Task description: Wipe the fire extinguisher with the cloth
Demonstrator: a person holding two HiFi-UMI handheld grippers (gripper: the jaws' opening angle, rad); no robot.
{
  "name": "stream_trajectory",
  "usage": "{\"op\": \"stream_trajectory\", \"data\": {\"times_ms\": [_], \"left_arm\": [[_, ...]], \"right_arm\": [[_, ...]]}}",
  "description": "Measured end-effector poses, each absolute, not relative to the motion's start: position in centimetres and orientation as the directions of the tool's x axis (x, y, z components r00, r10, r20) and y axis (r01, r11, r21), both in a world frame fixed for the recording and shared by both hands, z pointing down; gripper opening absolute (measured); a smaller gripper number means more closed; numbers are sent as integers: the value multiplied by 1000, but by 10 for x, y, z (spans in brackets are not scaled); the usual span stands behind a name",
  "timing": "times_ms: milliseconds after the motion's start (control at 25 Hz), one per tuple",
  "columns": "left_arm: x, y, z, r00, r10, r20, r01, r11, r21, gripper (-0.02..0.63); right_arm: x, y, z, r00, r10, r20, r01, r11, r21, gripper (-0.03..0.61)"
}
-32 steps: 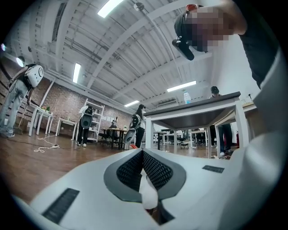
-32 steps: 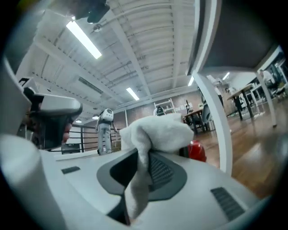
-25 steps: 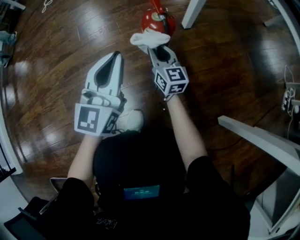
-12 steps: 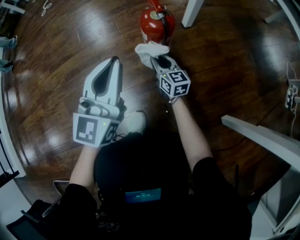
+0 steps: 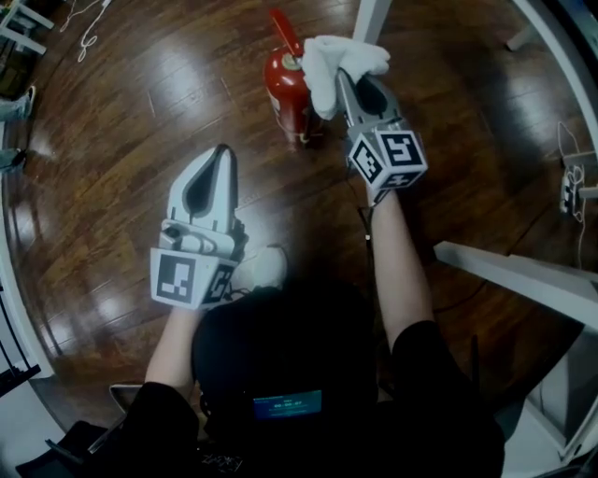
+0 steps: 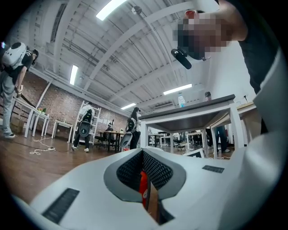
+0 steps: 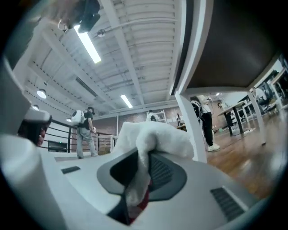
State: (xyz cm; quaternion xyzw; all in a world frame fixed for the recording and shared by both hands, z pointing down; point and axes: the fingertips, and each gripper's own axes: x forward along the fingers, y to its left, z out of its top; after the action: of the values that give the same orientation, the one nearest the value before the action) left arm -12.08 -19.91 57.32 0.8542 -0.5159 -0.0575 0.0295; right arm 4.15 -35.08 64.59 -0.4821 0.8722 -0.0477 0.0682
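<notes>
Right tool (image 5: 353, 82): jaws clamped on the white cloth (image 5: 341, 58), which bunches past the tips.
Change, head view: a second ago the cloth sat at the near side of the fire extinguisher (image 5: 286, 98); it is now at the top right, against the head and handle. Whether it presses there I cannot tell.
Meaning: the wipe seems to have passed from the near face to the top, and the far and left faces are probably still to do.
Left tool (image 5: 220, 159): jaws nearly together, holding nothing, hanging near and left of the extinguisher, well apart from it.
Room, head view: open wooden floor (image 5: 131, 140) to the left and a white table leg (image 5: 370, 17) just right of the cloth, so leftward sweeps look freer.
Left tool view: only a thin slit between the jaws, with a red sliver of extinguisher showing through it.
Right tool view: cloth fills the jaws, and the leg rises close behind it on the right.
</notes>
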Motion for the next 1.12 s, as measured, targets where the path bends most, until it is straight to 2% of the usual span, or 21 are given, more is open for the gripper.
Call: {"op": "stream_trajectory", "data": {"times_ms": [200,480,560,640,800,920,1000,1120], "left_arm": [[-122,-201,575,463,-884,-63,-877,-467,114,0],[-101,-218,604,509,-861,-13,-847,-503,172,0],[-94,-222,610,518,-855,4,-840,-508,189,0],[-88,-222,614,537,-843,19,-829,-524,194,0],[-83,-226,622,559,-829,25,-826,-555,100,0],[-76,-227,633,560,-828,32,-828,-559,47,-2],[-69,-229,641,565,-824,43,-825,-563,50,-2],[-55,-231,653,579,-813,58,-815,-576,62,-2]], "right_arm": [[31,-335,720,-540,-839,59,-837,528,-144,74],[27,-329,838,-541,-766,347,-836,535,-124,75],[33,-327,852,-531,-750,395,-838,534,-113,75],[48,-329,839,-517,-775,364,-853,503,-139,75],[84,-351,748,-485,-861,155,-869,455,-191,75],[94,-368,685,-472,-881,25,-871,462,-167,77],[93,-373,663,-462,-887,-17,-880,461,-118,77],[74,-375,663,-484,-875,-15,-872,484,-75,77]]}}
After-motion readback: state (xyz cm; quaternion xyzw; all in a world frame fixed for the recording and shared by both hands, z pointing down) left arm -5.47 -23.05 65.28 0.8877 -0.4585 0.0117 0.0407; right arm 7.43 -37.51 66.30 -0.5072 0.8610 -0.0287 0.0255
